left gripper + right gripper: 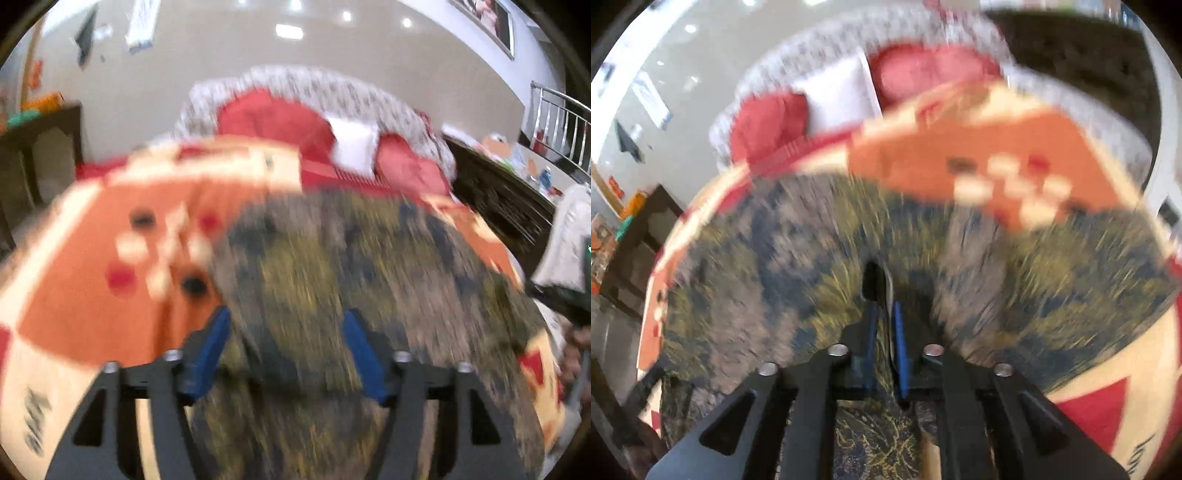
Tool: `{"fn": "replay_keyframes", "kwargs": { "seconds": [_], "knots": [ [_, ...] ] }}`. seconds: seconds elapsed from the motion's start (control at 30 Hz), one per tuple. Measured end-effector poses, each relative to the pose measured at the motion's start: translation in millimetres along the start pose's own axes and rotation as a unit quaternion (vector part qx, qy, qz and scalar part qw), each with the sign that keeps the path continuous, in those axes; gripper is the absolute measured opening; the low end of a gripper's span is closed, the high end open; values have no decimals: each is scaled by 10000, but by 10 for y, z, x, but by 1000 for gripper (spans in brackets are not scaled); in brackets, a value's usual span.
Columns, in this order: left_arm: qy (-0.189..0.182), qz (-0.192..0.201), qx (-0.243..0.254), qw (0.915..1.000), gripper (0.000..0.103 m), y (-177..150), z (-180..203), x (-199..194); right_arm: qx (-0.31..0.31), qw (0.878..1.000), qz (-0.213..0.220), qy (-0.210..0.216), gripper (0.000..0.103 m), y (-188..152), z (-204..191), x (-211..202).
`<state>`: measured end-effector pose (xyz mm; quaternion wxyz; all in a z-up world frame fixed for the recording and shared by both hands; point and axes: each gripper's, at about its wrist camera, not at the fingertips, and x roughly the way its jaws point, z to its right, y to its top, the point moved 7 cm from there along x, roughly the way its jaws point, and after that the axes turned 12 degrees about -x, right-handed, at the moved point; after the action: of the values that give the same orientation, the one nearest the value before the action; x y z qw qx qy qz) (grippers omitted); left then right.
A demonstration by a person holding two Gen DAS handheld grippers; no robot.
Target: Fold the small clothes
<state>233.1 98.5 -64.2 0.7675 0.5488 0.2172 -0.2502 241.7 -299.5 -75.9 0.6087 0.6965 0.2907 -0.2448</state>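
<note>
A dark patterned garment [369, 258] in blue, olive and grey lies spread on an orange and cream bedspread [92, 277]. My left gripper [288, 325] hovers over the garment's near left part. Its blue pads [218, 339] stand wide apart and the cloth lies under the gap, with nothing pinched. In the right wrist view the same garment [775, 258] fills the middle, and the bedspread [960, 155] shows beyond it. My right gripper [884, 314] has its pads close together, and a raised fold of the garment is gathered between them. Both views are blurred.
Red pillows [273, 118] and a white pillow [354, 144] lean on a patterned headboard [314, 85] at the far end of the bed. A dark wooden table [40, 147] stands to the left. A dark cabinet [498, 199] and a metal railing [561, 122] are on the right.
</note>
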Motion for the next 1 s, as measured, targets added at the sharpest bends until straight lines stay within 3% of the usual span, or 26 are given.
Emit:
{"fn": "replay_keyframes", "kwargs": {
  "seconds": [0.1,0.17,0.23,0.3,0.37,0.43,0.47,0.57,0.67,0.77,0.87,1.0],
  "knots": [
    [77,-103,-125,9998,69,278,106,254,-127,9994,245,-222,28,42,-76,-86],
    [187,-277,-312,9990,59,346,135,470,-305,9990,276,-148,28,1,-235,-27],
    [433,-494,-375,9971,48,311,154,745,-529,9984,197,73,27,-57,-414,109],
    [696,-803,-351,9937,39,177,124,1026,-708,9974,132,12,25,-99,-487,281],
    [916,-829,-279,9920,36,76,23,1149,-681,9974,160,-145,25,-114,-452,397],
    [898,-653,-206,9936,34,54,-60,1160,-511,9982,72,-291,25,-122,-330,536],
    [938,-607,-251,9934,34,52,-121,1160,-435,9981,20,-432,20,-136,-239,596],
    [737,-681,-756,9921,33,52,-321,1190,-49,9964,-184,-831,16,-248,63,731],
    [914,-658,-621,9917,33,41,-293,1217,447,9975,-240,-497,16,-352,230,812],
    [1158,-641,-367,9905,33,28,-211,1228,428,9976,-266,-474,16,-334,235,826],
    [1089,-661,-421,9910,33,24,-228,1218,394,9975,-270,-525,16,-269,229,748],
    [946,-724,-445,9919,33,88,-214,1110,-147,9977,178,-630,16,-100,-57,341]
  ]
}}
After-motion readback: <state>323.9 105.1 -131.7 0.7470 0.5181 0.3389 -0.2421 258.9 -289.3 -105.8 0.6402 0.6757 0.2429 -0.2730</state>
